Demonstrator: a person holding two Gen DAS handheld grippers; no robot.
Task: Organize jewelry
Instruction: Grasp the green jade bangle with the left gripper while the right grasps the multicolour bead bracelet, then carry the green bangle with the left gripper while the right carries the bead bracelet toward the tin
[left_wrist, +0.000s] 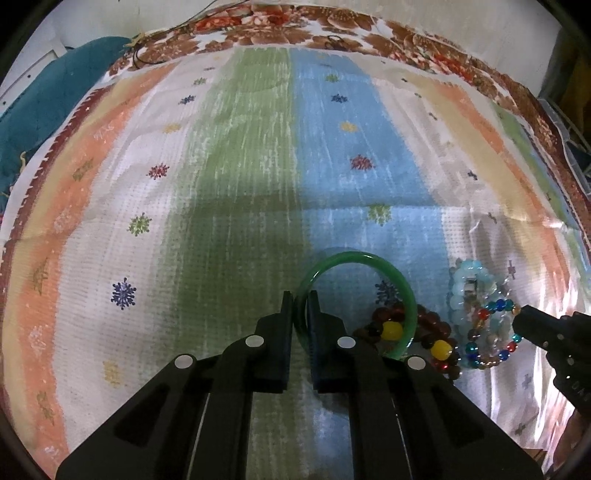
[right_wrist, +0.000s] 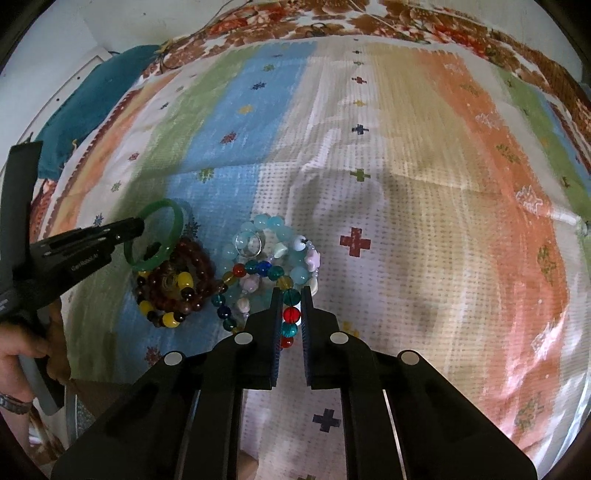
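Note:
A green bangle (left_wrist: 369, 258) stands tilted on the striped cloth; my left gripper (left_wrist: 300, 297) is shut on its left rim. The same bangle (right_wrist: 173, 216) shows at the left of the right wrist view, pinched by the left gripper (right_wrist: 138, 225). My right gripper (right_wrist: 291, 295) is shut on a multicoloured glass bead bracelet (right_wrist: 291, 314), with red and teal beads between its pads. A brown and yellow bead bracelet (right_wrist: 181, 284) and pale blue bead bracelets (right_wrist: 273, 225) lie piled between the two grippers. In the left wrist view the right gripper (left_wrist: 521, 314) touches the multicoloured bracelet (left_wrist: 491, 332).
The striped, patterned cloth (left_wrist: 240, 166) covers a bed-like surface with a floral brown border (left_wrist: 277, 33) at the far edge. A teal cushion (left_wrist: 55, 85) lies at the far left. A hand (right_wrist: 18, 350) holds the left gripper's handle.

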